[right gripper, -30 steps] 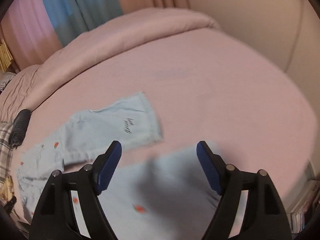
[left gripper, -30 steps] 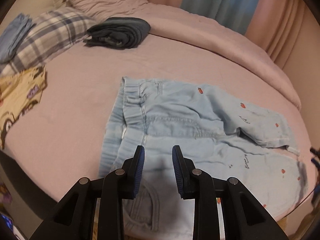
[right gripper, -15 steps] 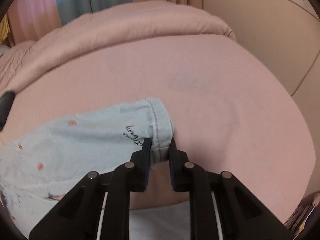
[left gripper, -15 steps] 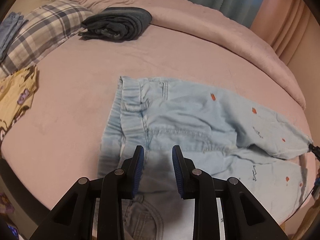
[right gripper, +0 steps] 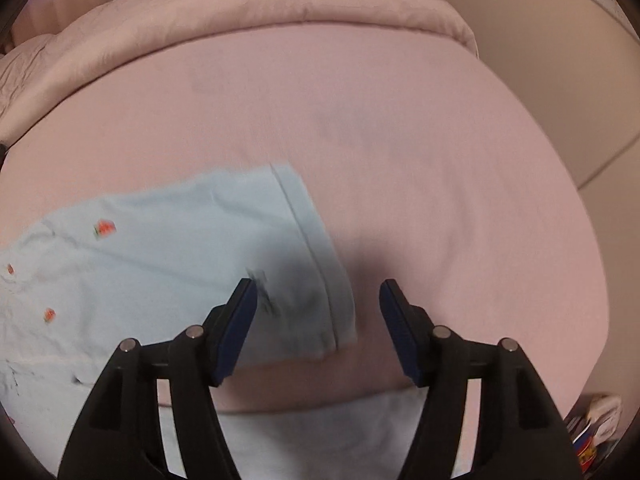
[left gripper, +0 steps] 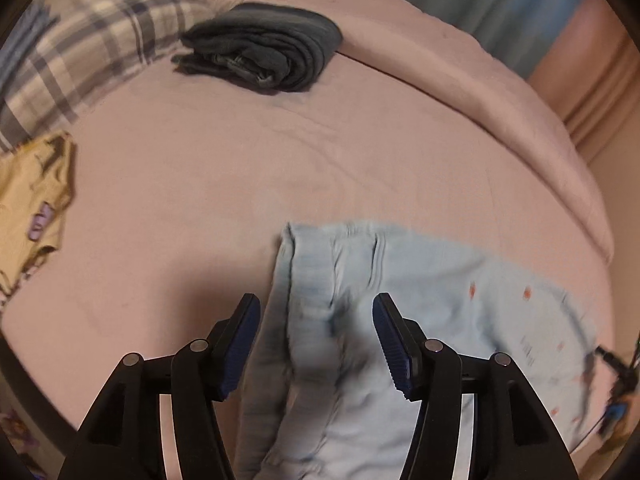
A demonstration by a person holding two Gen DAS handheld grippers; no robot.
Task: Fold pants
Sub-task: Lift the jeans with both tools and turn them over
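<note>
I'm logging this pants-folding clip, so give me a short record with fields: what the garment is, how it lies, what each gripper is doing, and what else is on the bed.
garment: light blue pants with small red prints
state: lying on the pink bed, one leg over the other; hem free
left gripper: open, above the waistband, holding nothing
right gripper: open, above the hem, holding nothing
nearby: folded dark pants, plaid pillow, yellow printed cloth

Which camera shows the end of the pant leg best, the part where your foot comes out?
The right wrist view. The hem of the light blue pants lies there in plain sight, stitched edge and all, just ahead of the open right gripper. The left wrist view shows mostly the waistband; the leg ends there are blurred at the picture's right edge.
</note>
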